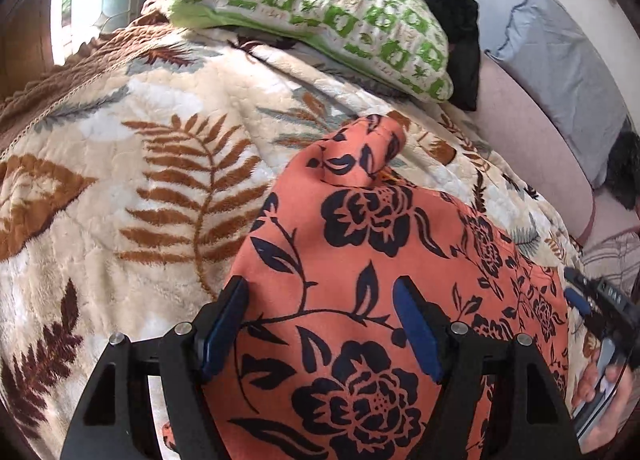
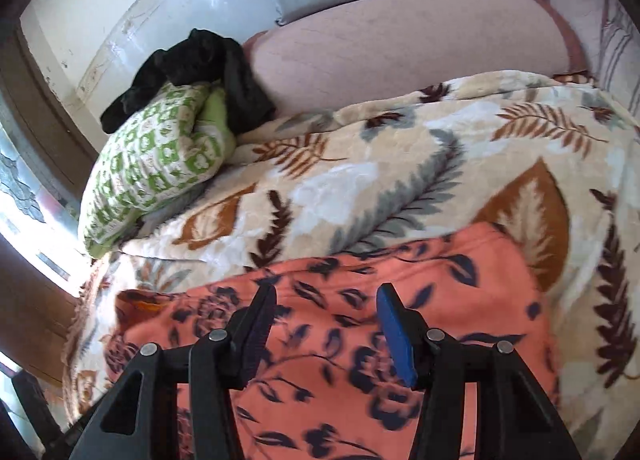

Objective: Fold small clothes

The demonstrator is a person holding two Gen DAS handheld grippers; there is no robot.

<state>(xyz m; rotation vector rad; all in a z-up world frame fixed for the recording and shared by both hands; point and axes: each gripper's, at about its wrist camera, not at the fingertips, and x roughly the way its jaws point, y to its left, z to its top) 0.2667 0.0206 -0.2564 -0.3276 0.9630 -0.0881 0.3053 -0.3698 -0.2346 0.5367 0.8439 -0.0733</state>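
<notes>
Orange floral garment [image 1: 360, 260] beneath both tongs, left [image 1: 320, 324] and right [image 2: 326, 330], spread apart.

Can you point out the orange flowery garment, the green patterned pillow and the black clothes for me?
orange garment [image 1: 360, 300]: left wrist view, its middle.
green pillow [image 2: 156, 164]: right wrist view, its top face.
black clothes [image 2: 200, 60]: right wrist view, the heap's middle.

The garment [image 1: 360, 280] lies on the blanket [image 1: 140, 180], with the pillow [image 1: 320, 16] behind it and dark cloth [image 1: 440, 0] beyond.
</notes>
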